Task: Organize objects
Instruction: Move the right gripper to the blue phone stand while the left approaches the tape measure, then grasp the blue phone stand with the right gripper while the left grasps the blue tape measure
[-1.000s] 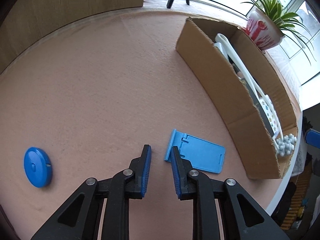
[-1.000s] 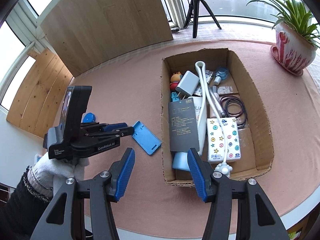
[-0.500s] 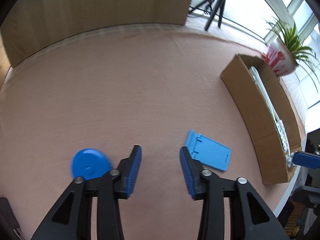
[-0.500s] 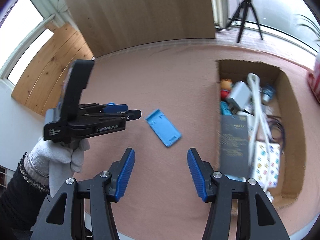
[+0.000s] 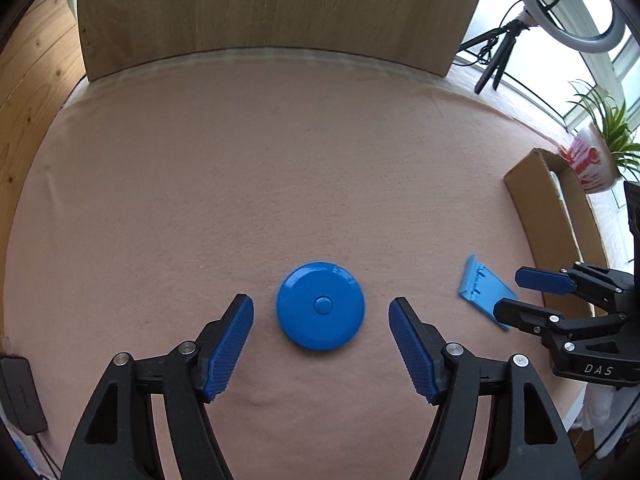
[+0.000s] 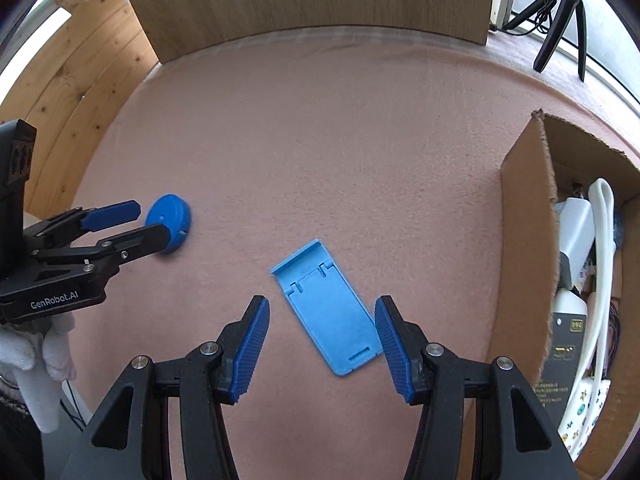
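A round blue disc with a centre button [image 5: 321, 305] lies flat on the pink felt table [image 5: 280, 168]. My left gripper [image 5: 321, 314] is open, its pads either side of the disc and apart from it. A flat blue phone stand [image 6: 327, 305] lies further right. Around its near end my right gripper [image 6: 322, 322] stands open; the right pad is close to the stand's edge. In the right wrist view the disc [image 6: 170, 223] and the left gripper [image 6: 138, 223] appear at the left. The stand [image 5: 482, 291] and the right gripper [image 5: 518, 294] show in the left wrist view.
An open cardboard box [image 6: 532, 248] stands to the right, holding a white cable, a charger, a dark packet and several small items. A potted plant [image 5: 592, 160] sits beyond it. A wooden board [image 5: 272, 8] backs the table. A gloved hand [image 6: 40, 344] holds the left gripper.
My left gripper swung left from the stand to the disc and opened wider around it. My right gripper moved from the box over to the stand, still open.
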Action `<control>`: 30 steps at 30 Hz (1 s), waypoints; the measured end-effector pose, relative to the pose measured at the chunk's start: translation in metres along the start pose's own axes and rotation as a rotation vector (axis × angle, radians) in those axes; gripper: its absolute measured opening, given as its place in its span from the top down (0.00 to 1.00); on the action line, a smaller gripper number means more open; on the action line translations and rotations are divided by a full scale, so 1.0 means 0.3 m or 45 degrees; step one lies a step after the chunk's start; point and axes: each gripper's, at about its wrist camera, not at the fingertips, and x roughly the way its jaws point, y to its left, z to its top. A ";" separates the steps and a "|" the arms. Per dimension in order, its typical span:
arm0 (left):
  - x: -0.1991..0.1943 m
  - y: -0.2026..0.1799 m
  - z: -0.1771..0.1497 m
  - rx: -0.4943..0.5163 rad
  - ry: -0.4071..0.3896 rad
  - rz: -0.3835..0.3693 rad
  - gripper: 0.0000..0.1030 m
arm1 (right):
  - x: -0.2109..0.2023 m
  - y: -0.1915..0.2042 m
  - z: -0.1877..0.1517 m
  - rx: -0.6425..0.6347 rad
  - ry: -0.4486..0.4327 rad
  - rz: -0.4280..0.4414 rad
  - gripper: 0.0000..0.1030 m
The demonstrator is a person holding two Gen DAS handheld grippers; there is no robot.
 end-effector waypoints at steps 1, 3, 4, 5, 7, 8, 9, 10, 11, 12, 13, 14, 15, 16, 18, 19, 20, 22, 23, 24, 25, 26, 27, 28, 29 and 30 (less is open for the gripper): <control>0.019 0.001 0.002 -0.006 0.017 -0.002 0.29 | 0.012 -0.006 0.004 0.008 0.007 -0.006 0.50; 0.040 -0.004 0.000 -0.004 0.036 -0.010 0.29 | 0.025 -0.011 0.001 0.021 0.024 -0.016 0.50; 0.044 -0.011 -0.003 0.012 0.034 -0.005 0.29 | 0.031 -0.017 0.001 0.028 0.032 -0.015 0.50; 0.046 -0.020 -0.003 0.028 0.030 0.001 0.29 | 0.030 -0.018 0.001 0.024 0.028 -0.010 0.49; 0.046 -0.029 -0.006 0.039 0.027 0.002 0.29 | 0.031 -0.021 0.004 0.014 0.044 -0.010 0.49; 0.048 -0.031 -0.005 0.040 0.021 0.006 0.29 | 0.031 -0.017 0.003 0.010 0.052 -0.007 0.49; 0.049 -0.031 -0.004 0.039 0.020 0.011 0.29 | 0.030 -0.009 0.000 0.002 0.068 0.014 0.49; 0.051 -0.033 -0.005 0.042 0.018 0.019 0.29 | 0.030 0.000 -0.004 -0.005 0.082 0.030 0.49; 0.050 -0.035 -0.007 0.045 0.016 0.025 0.29 | 0.030 0.008 -0.007 -0.012 0.092 0.036 0.49; 0.045 -0.041 -0.008 0.046 0.013 0.030 0.30 | 0.030 0.020 -0.012 -0.027 0.098 0.042 0.49; 0.043 -0.044 -0.011 0.052 0.006 0.037 0.31 | 0.031 0.034 -0.017 -0.048 0.101 0.037 0.49; 0.043 -0.047 -0.014 0.064 0.000 0.050 0.34 | 0.032 0.046 -0.023 -0.065 0.103 0.026 0.49; 0.042 -0.049 -0.017 0.073 -0.003 0.061 0.37 | 0.036 0.057 -0.025 -0.085 0.106 0.008 0.49; 0.040 -0.055 -0.017 0.080 -0.005 0.071 0.39 | 0.040 0.067 -0.026 -0.103 0.104 -0.017 0.49; 0.037 -0.048 -0.019 0.070 -0.008 0.082 0.46 | 0.043 0.076 -0.026 -0.115 0.091 -0.043 0.49; 0.044 -0.041 -0.012 0.064 -0.008 0.077 0.47 | 0.044 0.080 -0.024 -0.119 0.084 -0.064 0.52; 0.040 -0.029 -0.013 0.059 -0.009 0.069 0.47 | 0.044 0.082 -0.023 -0.125 0.080 -0.077 0.55; 0.039 -0.023 -0.022 0.059 -0.014 0.067 0.47 | 0.044 0.084 -0.022 -0.143 0.069 -0.123 0.66; 0.045 -0.031 -0.022 0.065 -0.017 0.072 0.47 | 0.042 0.081 -0.024 -0.141 0.068 -0.116 0.66; 0.044 -0.032 -0.030 0.071 -0.021 0.077 0.47 | 0.040 0.079 -0.029 -0.141 0.065 -0.112 0.66; 0.043 -0.032 -0.037 0.072 -0.028 0.082 0.47 | 0.038 0.076 -0.033 -0.139 0.061 -0.106 0.67; 0.041 -0.031 -0.045 0.066 -0.034 0.084 0.47 | 0.034 0.072 -0.039 -0.137 0.056 -0.100 0.67; 0.042 -0.032 -0.049 0.062 -0.038 0.085 0.47 | 0.030 0.067 -0.045 -0.130 0.051 -0.094 0.67; 0.041 -0.034 -0.054 0.055 -0.041 0.087 0.47 | 0.024 0.057 -0.055 -0.117 0.045 -0.087 0.67; 0.038 -0.033 -0.061 0.049 -0.043 0.088 0.47 | 0.029 0.064 -0.051 -0.109 0.042 -0.085 0.67; 0.035 -0.032 -0.070 0.044 -0.045 0.090 0.47 | 0.023 0.057 -0.061 -0.091 0.033 -0.078 0.67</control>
